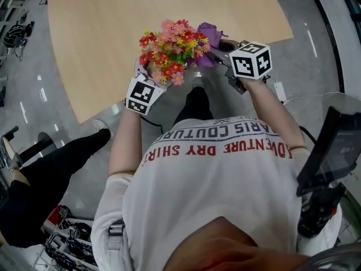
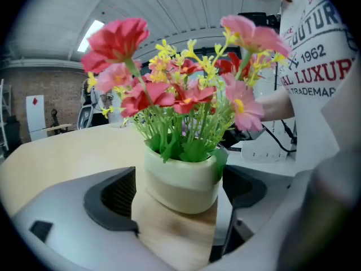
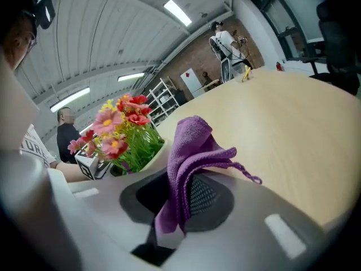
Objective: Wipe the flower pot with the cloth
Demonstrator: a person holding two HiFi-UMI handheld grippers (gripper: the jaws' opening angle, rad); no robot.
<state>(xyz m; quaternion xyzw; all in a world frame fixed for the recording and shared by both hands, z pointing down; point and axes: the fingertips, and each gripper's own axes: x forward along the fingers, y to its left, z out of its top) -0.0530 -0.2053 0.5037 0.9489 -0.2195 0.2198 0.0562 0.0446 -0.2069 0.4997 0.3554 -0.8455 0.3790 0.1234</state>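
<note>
Flower pot stands upright, clamped by its sides in the left tool, over the near edge of the desk. The right tool pinches the purple cloth, just right of the flowers. The wipe probably runs leftward, under the blooms, onto the pot's wall.

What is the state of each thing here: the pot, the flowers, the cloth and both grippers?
Left gripper: shut on the pot.
Right gripper: shut on the cloth.
Pot: held, full of flowers.
Flowers: upright in the pot.
Cloth: bunched, one end sticking up.
</note>
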